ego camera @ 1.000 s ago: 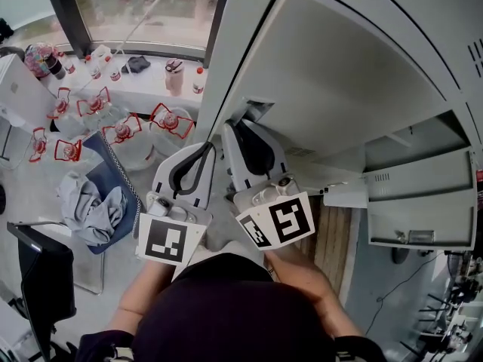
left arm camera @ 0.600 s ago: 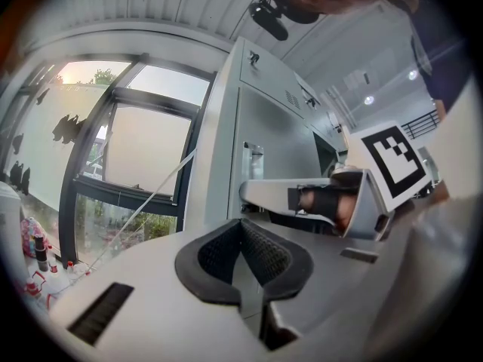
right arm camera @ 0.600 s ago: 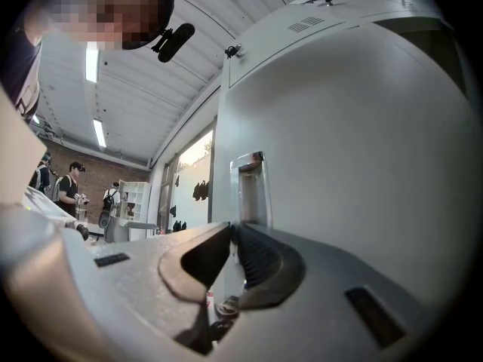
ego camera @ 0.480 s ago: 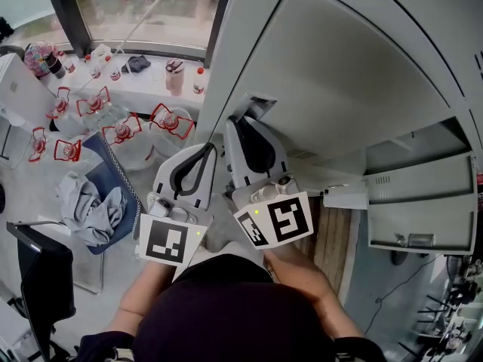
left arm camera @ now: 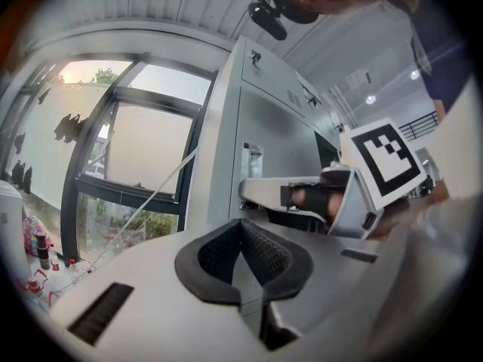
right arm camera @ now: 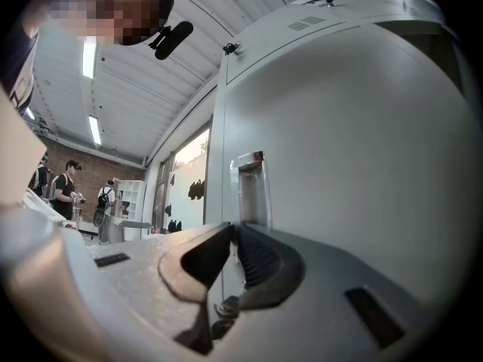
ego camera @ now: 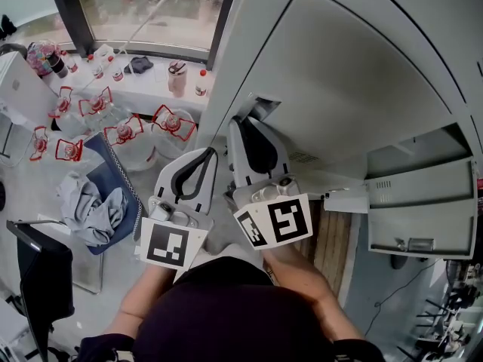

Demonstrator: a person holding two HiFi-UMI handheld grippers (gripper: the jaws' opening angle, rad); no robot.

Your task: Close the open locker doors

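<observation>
Locker door stands nearer shut than a second ago. Right gripper, fingers pressed together, pushes it. Left gripper is likewise closed and idle.

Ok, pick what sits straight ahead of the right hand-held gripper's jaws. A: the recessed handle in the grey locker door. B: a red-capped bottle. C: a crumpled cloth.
A: the right gripper view shows the recessed handle just past the right hand-held gripper, set in the locker door.
</observation>
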